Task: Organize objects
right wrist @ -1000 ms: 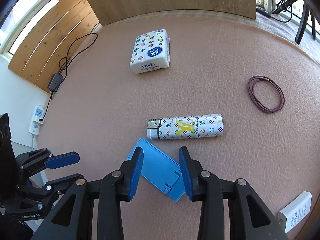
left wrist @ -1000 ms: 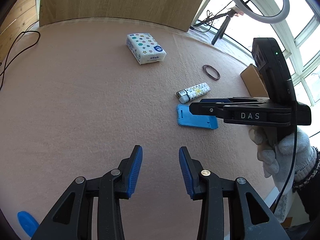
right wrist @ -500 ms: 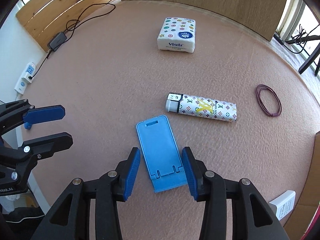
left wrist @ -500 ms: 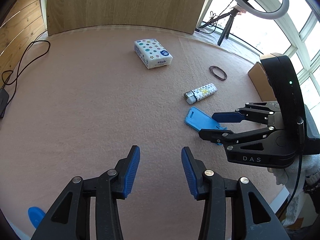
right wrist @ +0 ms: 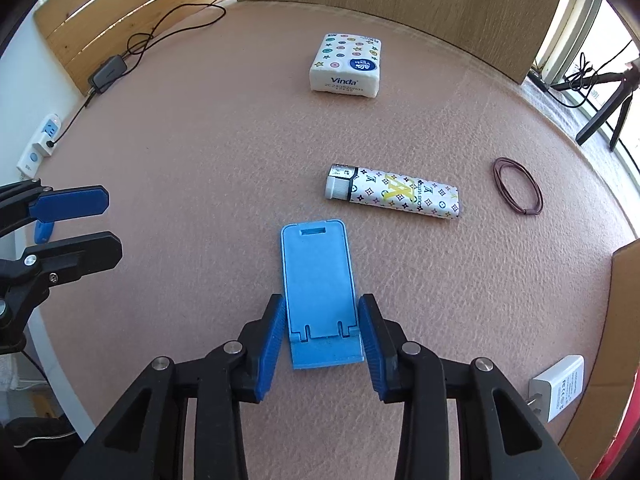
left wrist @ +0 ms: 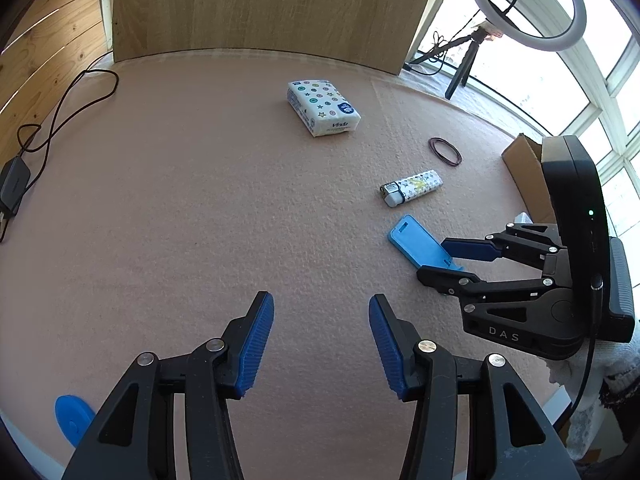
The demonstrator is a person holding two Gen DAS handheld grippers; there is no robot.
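Right gripper (right wrist: 322,340) spread around near end of blue phone stand (right wrist: 318,280); contact not discernible.

Left gripper (left wrist: 321,340) spread, empty, above bare pink mat (left wrist: 180,200). Beyond stand, lying flat: patterned lighter (right wrist: 394,194), then hair tie (right wrist: 518,192) to right, then tissue pack (right wrist: 346,68) farthest back.

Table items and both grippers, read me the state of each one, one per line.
Blue phone stand: folded flat, between open fingers.
Lighter: lying on its side.
Tissue pack: flat, sealed.
Hair tie: loose, flat.
Right gripper: open.
Left gripper: open, empty.
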